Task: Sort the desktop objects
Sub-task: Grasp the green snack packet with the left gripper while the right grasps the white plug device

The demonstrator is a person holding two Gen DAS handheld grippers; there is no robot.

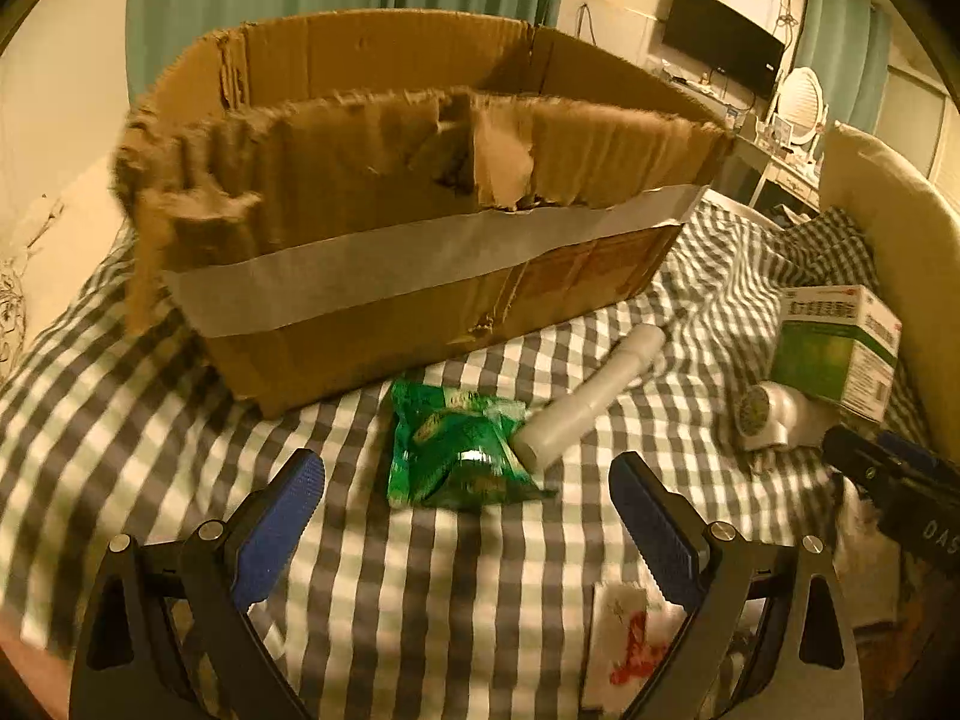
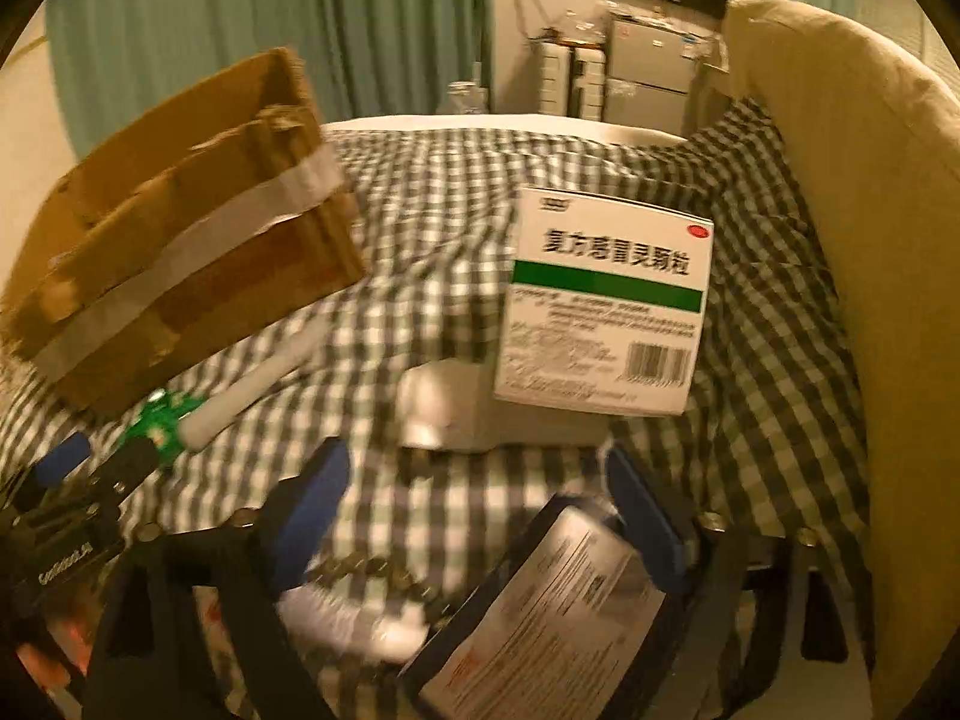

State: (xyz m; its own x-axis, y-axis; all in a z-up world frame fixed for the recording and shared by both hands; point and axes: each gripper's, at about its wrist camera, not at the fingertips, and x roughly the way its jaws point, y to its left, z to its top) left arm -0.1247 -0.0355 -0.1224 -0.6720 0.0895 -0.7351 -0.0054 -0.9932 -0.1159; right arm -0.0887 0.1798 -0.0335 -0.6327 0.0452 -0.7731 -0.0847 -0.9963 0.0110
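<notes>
A torn cardboard box (image 1: 384, 276) with a grey tape band stands on the checked cloth; it also shows in the right wrist view (image 2: 180, 276). My left gripper (image 1: 465, 498) is open, just short of a green snack packet (image 1: 456, 450) that lies against a white tube (image 1: 591, 399). My right gripper (image 2: 477, 498) is open. A dark flat pack with a white label (image 2: 558, 618) lies between and below its fingers. Ahead of it stand a white and green medicine box (image 2: 606, 300) and a small white device (image 2: 456, 414). The packet (image 2: 159, 420) and tube (image 2: 252, 384) show at its left.
A cream cushion (image 2: 870, 240) rises along the right. The medicine box (image 1: 840, 348) and white device (image 1: 771, 414) sit right of the left gripper. A white card with red print (image 1: 630, 648) lies under its right finger. A chain of coins or beads (image 2: 372, 576) lies below the right gripper.
</notes>
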